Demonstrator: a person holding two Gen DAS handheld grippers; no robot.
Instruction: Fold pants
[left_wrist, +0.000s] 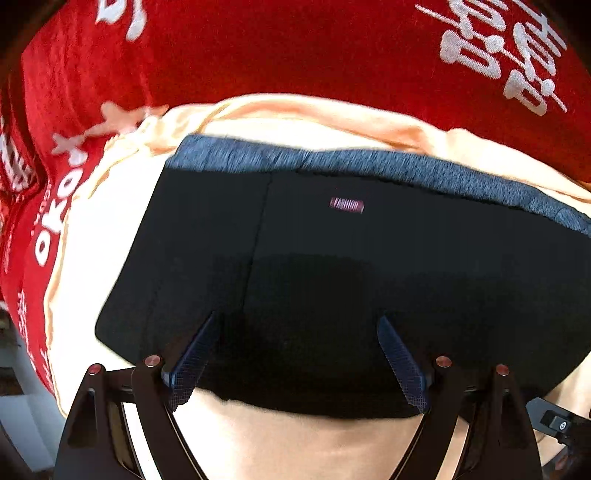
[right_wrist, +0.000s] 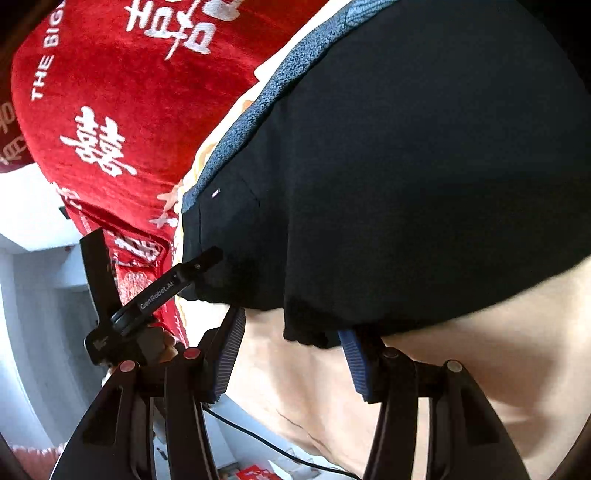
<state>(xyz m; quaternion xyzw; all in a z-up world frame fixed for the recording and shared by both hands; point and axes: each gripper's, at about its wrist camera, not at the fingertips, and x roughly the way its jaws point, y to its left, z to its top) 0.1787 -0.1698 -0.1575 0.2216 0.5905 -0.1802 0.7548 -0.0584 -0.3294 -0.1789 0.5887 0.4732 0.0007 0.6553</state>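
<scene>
**Both tools at the near hem of the pants**

While the left tool (left_wrist: 299, 363) stands wide with nothing between its pads, it hangs over the near edge of the black pants (left_wrist: 332, 258), which lie folded flat on a peach cloth (left_wrist: 295, 443) over the red blanket (left_wrist: 258, 48). The pants' long axis runs side to side, grey waistband (left_wrist: 369, 162) farthest away. The right tool (right_wrist: 291, 360) stands about half open astride that same hem (pad contact is unclear, probably none).
</scene>
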